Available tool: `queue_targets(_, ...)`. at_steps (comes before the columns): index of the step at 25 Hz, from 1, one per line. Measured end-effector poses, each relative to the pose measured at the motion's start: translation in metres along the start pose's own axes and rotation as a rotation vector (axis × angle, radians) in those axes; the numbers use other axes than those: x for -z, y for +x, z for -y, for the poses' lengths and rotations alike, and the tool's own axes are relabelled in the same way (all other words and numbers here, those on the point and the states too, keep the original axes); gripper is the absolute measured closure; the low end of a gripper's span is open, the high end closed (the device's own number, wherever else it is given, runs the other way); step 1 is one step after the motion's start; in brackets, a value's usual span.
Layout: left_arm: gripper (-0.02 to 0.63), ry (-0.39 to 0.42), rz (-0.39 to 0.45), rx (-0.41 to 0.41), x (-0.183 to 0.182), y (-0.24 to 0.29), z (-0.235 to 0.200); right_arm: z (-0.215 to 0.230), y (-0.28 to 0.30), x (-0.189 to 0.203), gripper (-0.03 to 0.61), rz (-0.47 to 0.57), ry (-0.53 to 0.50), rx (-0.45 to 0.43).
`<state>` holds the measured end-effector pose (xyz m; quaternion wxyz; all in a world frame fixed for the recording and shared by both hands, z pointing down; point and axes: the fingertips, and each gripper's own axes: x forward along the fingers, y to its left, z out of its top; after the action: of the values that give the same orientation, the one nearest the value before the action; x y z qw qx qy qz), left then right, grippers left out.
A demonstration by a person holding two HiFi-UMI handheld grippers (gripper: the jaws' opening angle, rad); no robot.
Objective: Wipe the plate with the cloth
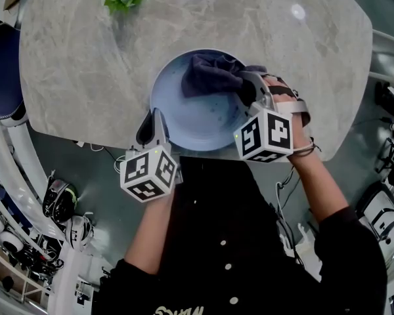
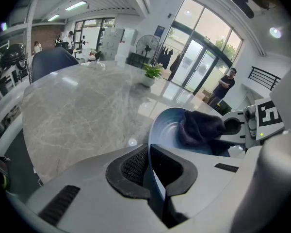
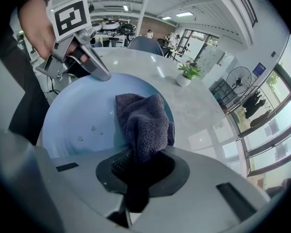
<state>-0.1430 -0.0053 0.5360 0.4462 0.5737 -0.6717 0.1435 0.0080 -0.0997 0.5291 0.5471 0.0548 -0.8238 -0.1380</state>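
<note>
The round, smooth, pale-blue plate (image 1: 203,120) is pinched at its 8 o'clock rim between the closed fingers of the left gripper (image 1: 156,125). The dark, nubby cloth (image 1: 210,74) is clamped in the right gripper (image 1: 248,87) and lies bunched on the plate near 1 o'clock. The plate is set at the near edge of the veined stone table (image 1: 85,64).

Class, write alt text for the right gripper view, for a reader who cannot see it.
The right gripper is shut on a dark cloth that lies in a pale blue plate. The left gripper clamps the plate's rim at upper left; a marble table and potted plant lie beyond.
</note>
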Motion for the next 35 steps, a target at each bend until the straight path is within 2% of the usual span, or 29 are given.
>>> queue_targets(4,0.584,0.007,-0.004,0.003,0.000,0.000,0.000,0.005,-0.010,-0.010,0.548,0.025,0.018,0.013)
queue_targets(13,0.584,0.007,-0.005,0.007,0.000,0.001,0.001,0.019,-0.052,-0.055,0.548,0.150,0.049,0.041)
queue_targets(19,0.584,0.012,-0.004,0.006,-0.001,0.000,0.001,0.015,-0.072,-0.091,0.548,0.229,0.049,0.027)
queue_targets(26,0.584,0.016,-0.005,0.010,0.000,0.000,0.001,0.004,-0.061,-0.122,0.548,0.303,0.132,-0.055)
queue_targets(35,0.584,0.015,-0.005,0.019,-0.001,0.001,0.001,-0.015,-0.025,-0.136,0.548,0.306,0.102,-0.093)
